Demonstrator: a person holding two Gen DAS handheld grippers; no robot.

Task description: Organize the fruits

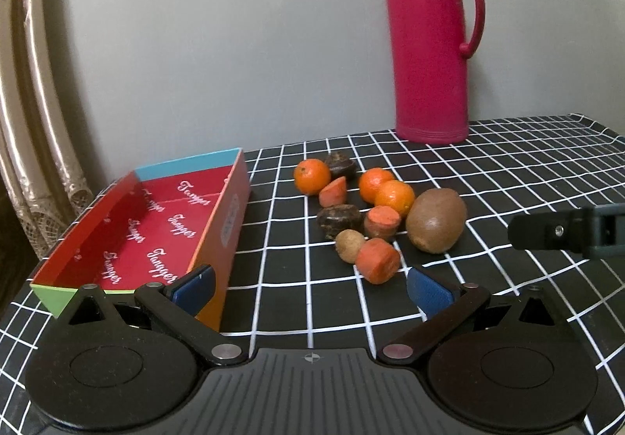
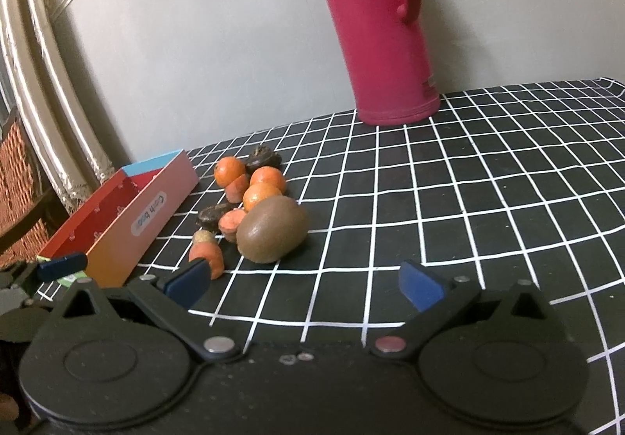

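Glossy pink plastic flask [image 1: 429, 44] upright at back of checked cloth [image 1: 508, 177]. Red cardboard box [image 1: 129, 239] left of fruit pile [image 1: 375, 216]: fuzzy oval kiwi [image 2: 271, 233], round oranges [image 1: 311, 176], carrot stumps [image 1: 378, 260]. My left gripper [image 1: 310, 284] and right gripper [image 2: 304, 280] both spread apart, holding nothing.

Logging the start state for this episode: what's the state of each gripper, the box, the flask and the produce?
left gripper: open, holding nothing
right gripper: open, holding nothing
red box: open-topped, empty
pink flask: upright, lid on
kiwi: loose on the cloth, not boxed
tangerines: three, loose on the cloth
carrot pieces: cut, loose in the pile
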